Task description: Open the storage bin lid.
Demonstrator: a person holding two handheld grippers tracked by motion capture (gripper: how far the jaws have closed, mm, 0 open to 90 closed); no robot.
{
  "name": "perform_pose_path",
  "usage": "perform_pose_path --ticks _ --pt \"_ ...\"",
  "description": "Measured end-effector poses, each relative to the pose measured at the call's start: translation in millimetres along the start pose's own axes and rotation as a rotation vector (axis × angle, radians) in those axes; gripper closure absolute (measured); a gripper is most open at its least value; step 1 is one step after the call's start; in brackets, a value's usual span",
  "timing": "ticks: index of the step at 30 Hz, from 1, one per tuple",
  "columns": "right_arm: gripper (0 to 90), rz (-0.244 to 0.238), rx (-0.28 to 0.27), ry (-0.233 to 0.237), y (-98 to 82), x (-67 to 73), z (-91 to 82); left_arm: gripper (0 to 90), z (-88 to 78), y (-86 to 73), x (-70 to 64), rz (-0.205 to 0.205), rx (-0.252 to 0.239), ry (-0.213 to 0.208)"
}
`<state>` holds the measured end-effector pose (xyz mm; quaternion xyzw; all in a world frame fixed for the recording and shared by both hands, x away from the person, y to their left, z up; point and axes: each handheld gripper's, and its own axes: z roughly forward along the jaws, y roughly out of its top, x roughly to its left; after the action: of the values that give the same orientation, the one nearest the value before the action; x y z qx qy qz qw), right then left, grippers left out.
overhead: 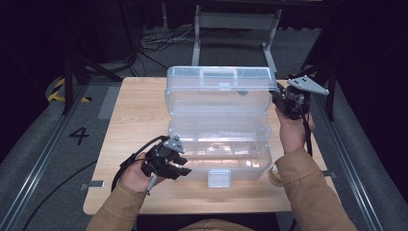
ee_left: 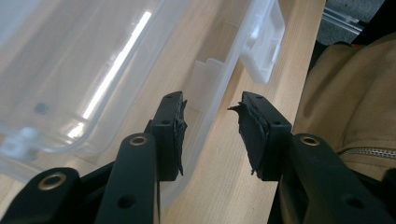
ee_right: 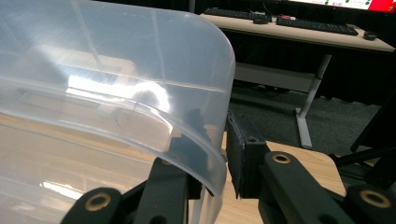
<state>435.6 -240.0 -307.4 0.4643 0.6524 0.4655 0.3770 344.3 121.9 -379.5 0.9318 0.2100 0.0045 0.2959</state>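
A clear plastic box stands on the wooden table, its lid raised upright at the back. My right gripper holds the lid's right edge; in the right gripper view the lid wall sits pinched between the jaws of the gripper. My left gripper is at the box's front left corner, low over the table. In the left gripper view its jaws stand open beside the box's front wall, with nothing pressed between them. The white latch hangs off the front wall.
The latch points toward the near table edge. A small round clear object lies by the right sleeve. Grey floor with a "4" mark lies left of the table. A metal desk frame stands behind.
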Motion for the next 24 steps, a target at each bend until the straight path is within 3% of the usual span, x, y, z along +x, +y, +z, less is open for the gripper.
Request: perform_pose_path --ticks 3,7,13,15,24 --pt "78.0 0.002 0.004 0.003 1.2 -1.0 1.6 60.8 6.0 0.0 1.0 -0.001 0.023 0.001" --pt "77.9 0.005 0.003 0.006 2.1 -2.1 4.1 65.1 20.5 -0.4 2.9 -0.004 0.069 -0.032" --pt "78.6 0.010 -0.001 0.004 3.3 -2.7 6.4 74.2 35.0 -1.8 3.7 -0.019 0.139 0.039" --pt "80.5 -0.010 -0.010 -0.014 5.3 -1.3 7.2 74.5 35.8 -2.5 3.4 -0.022 0.142 0.042" --pt "82.9 -0.013 0.001 -0.039 8.9 -2.3 16.8 74.5 35.9 -3.4 3.5 -0.028 0.135 0.043"
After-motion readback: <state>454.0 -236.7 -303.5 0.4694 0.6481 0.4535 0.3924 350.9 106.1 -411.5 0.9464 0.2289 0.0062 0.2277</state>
